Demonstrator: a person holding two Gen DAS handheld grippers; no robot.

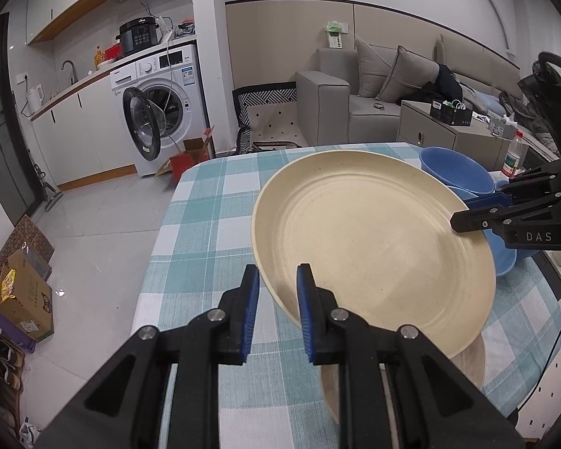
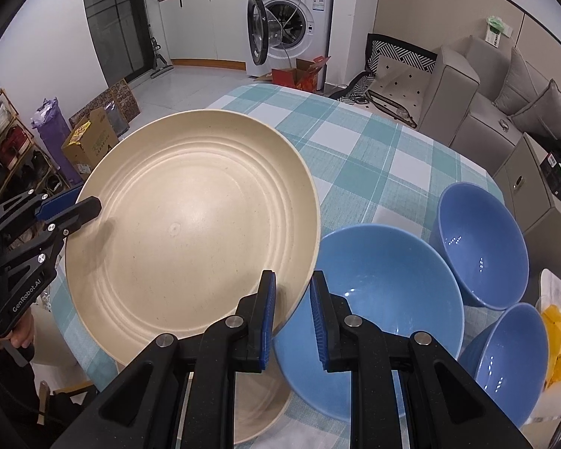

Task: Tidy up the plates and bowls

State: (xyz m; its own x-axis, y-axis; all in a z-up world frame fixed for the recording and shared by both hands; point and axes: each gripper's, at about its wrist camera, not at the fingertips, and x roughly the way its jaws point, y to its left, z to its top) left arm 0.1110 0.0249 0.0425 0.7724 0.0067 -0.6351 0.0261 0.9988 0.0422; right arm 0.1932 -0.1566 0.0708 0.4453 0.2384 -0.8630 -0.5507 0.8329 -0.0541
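Both grippers clamped on the cream plate point(image 2: 190, 232), one on each side of the rim, jaws closed down to the rim's thickness. Left gripper point(image 1: 278, 307) has the near-left edge in its own view; right gripper point(image 2: 291, 318) has the edge next to the bowls. Plate is lifted and tilted, clear of the desk point(image 1: 205, 224).

Landmark = held plate.
- Directly under it, near edge: a second cream plate point(image 1: 467, 370) flat on the checked cloth, only partly visible.
- Touching or just beside its right rim: the nearest blue bowl point(image 2: 389, 299). Can't tell whether there's contact.
- Further right of it: two more blue bowls, one toward the far side point(image 2: 478, 247), one nearer point(image 2: 512, 359), all upright, none nested.
- Well beyond it: sofa point(image 1: 355, 93) and washing machine point(image 1: 157, 93), irrelevant.

Step, my read: two-handed carry of the plate, mid-transfer, probably to stack onto the plate below.

Next move needs: level the plate, centre it over the lower one, lower both sides together, then release both grips. Watch the rim near the blue bowl, easy to knock. Bowls not yet stacked.
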